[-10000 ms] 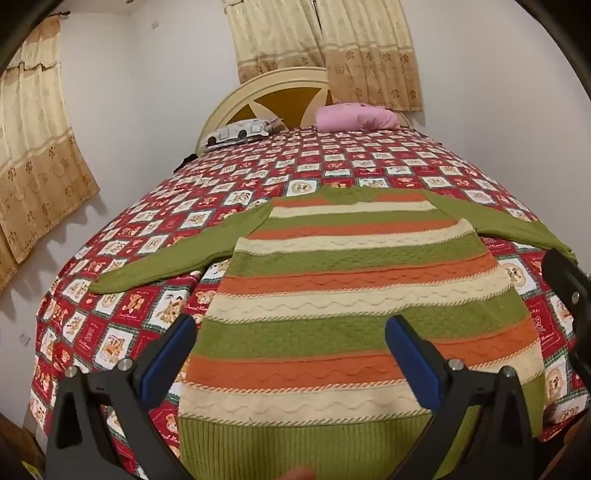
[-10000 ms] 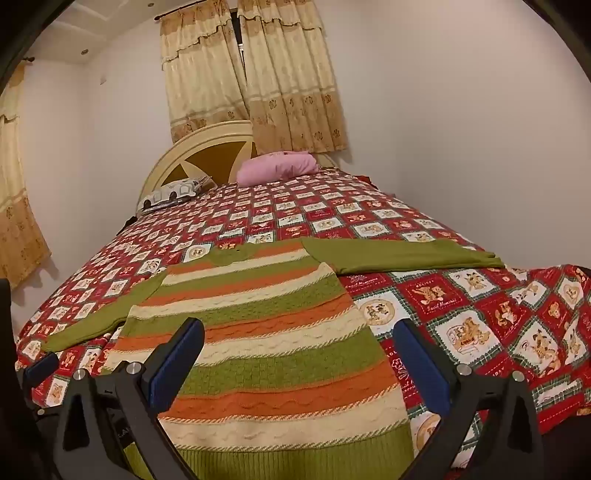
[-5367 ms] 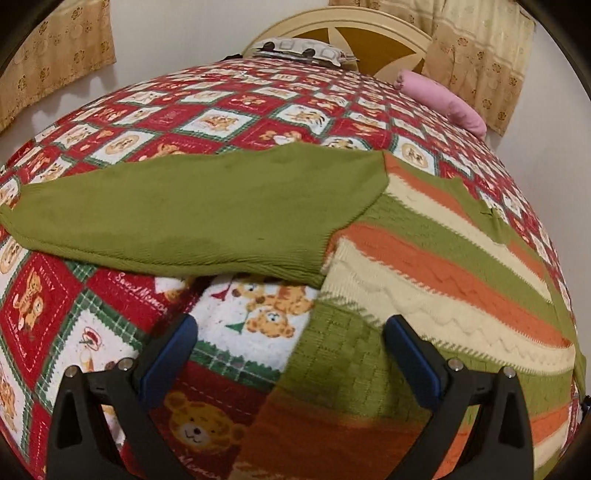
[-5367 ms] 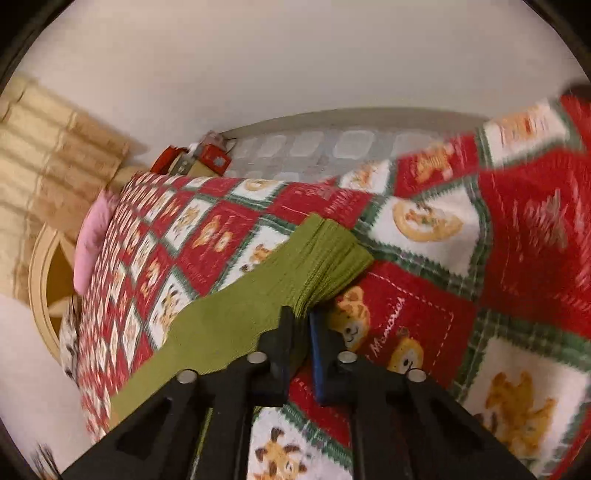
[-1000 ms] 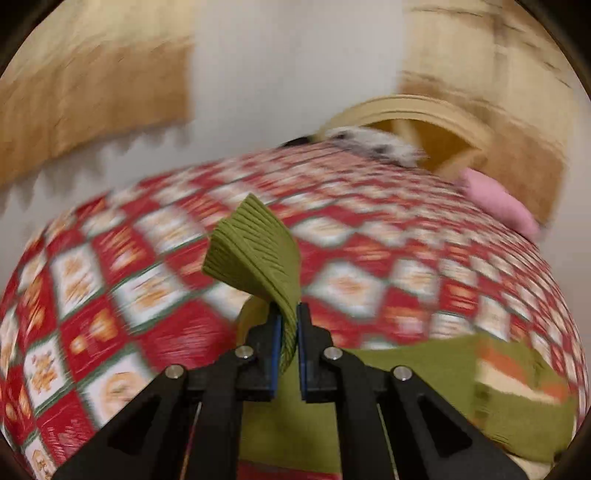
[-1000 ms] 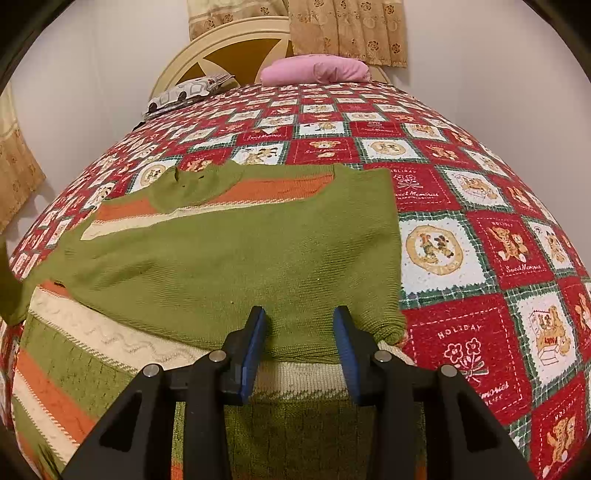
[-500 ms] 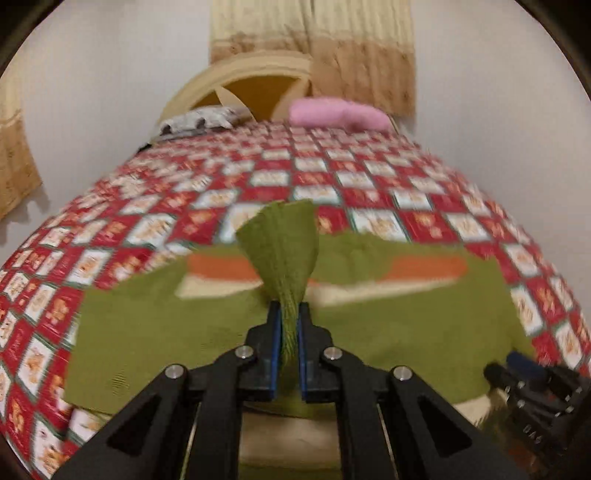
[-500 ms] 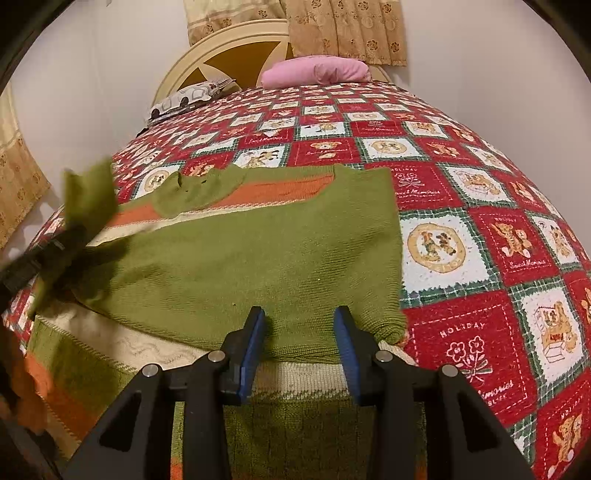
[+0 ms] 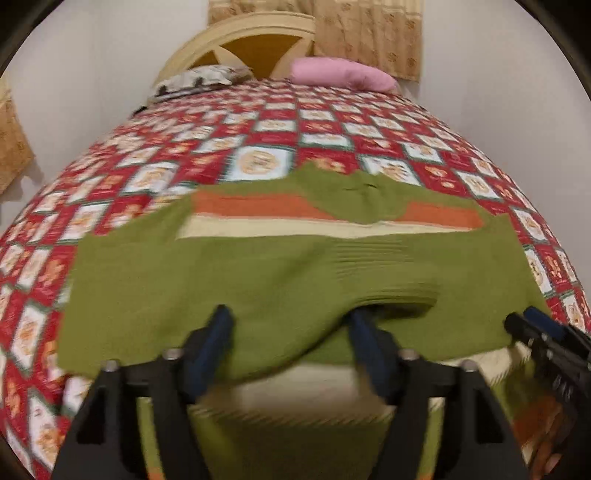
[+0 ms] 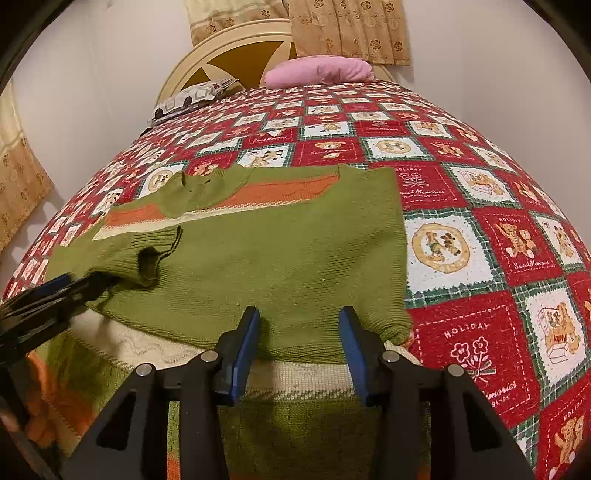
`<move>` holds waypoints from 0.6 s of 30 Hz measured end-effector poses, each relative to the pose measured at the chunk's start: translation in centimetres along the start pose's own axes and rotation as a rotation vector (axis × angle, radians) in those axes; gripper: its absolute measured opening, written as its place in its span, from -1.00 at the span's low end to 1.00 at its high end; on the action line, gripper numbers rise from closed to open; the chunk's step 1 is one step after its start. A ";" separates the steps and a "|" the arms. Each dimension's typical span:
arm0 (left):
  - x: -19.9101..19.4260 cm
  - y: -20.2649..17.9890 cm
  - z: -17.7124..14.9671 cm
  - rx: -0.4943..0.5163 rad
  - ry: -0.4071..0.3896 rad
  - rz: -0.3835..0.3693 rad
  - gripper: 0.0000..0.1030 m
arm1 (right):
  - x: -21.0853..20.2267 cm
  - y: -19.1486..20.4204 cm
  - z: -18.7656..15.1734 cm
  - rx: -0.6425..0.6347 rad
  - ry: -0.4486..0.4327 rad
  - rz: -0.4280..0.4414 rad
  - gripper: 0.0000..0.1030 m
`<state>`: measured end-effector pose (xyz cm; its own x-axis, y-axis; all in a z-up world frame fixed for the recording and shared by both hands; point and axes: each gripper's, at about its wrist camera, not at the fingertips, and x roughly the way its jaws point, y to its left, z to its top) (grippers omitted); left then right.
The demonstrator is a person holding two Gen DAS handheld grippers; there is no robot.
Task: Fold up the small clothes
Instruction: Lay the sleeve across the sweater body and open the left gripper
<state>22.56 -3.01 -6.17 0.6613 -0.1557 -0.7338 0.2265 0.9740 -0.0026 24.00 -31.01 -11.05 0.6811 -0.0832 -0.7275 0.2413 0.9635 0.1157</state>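
Note:
A striped green, orange and cream sweater (image 9: 295, 266) (image 10: 280, 258) lies flat on the bed. Both green sleeves are folded across its chest. The left sleeve's ribbed cuff (image 9: 399, 291) (image 10: 151, 254) lies loose on top of the right sleeve. My left gripper (image 9: 291, 332) is open and empty, just short of that cuff; it also shows at the left of the right wrist view (image 10: 70, 284). My right gripper (image 10: 299, 325) is open and empty over the lower edge of the folded right sleeve; it shows at the right of the left wrist view (image 9: 532, 325).
The bed has a red and white teddy-bear quilt (image 10: 480, 236) (image 9: 258, 144). A pink pillow (image 10: 317, 72) and a patterned pillow (image 10: 192, 98) lie at the cream headboard (image 9: 240, 33). Walls close in on the right and left; curtains (image 10: 347, 29) hang behind.
My left gripper carried the left sleeve across the chest, then opened and let the cuff drop on the right sleeve. My right gripper opened slightly wider and stayed put.

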 end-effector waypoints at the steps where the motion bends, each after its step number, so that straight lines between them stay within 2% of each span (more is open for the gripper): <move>1: -0.4 1.1 -0.1 -0.018 -0.008 0.006 0.59 | 0.0 0.0 0.0 -0.001 0.000 -0.001 -0.10; 2: -1.0 2.6 -0.5 -0.049 -0.012 0.018 0.66 | 0.0 0.1 0.0 -0.003 0.002 -0.004 -0.10; 3: -1.4 4.1 -0.8 -0.078 -0.013 0.031 0.81 | 0.1 0.1 0.0 -0.008 0.007 -0.007 -0.07; 6: -1.7 7.2 -1.6 -0.121 -0.030 0.114 0.85 | -0.3 1.0 0.9 -0.025 0.033 -0.034 -0.07; 7: -1.5 8.1 -2.0 -0.118 -0.040 0.166 0.85 | -0.7 1.2 1.2 -0.012 0.024 -0.011 -0.07; 9: -0.6 9.1 -2.4 -0.119 -0.032 0.234 0.85 | -1.7 1.9 2.1 0.049 -0.003 0.095 -0.05; 11: 0.4 10.4 -2.6 -0.189 0.016 0.201 0.85 | -1.6 3.5 3.2 0.098 0.009 0.196 0.05; 13: 0.8 10.7 -2.5 -0.213 0.020 0.213 0.85 | -0.1 5.6 4.0 0.087 0.045 0.232 0.06; 18: 1.5 10.5 -2.5 -0.215 0.035 0.211 0.87 | 4.6 10.1 4.5 0.033 0.129 0.215 0.06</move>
<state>24.14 7.40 -8.97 0.6518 0.0563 -0.7563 -0.0730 0.9973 0.0113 32.66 -22.81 -10.24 0.6255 0.1581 -0.7641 0.1240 0.9467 0.2974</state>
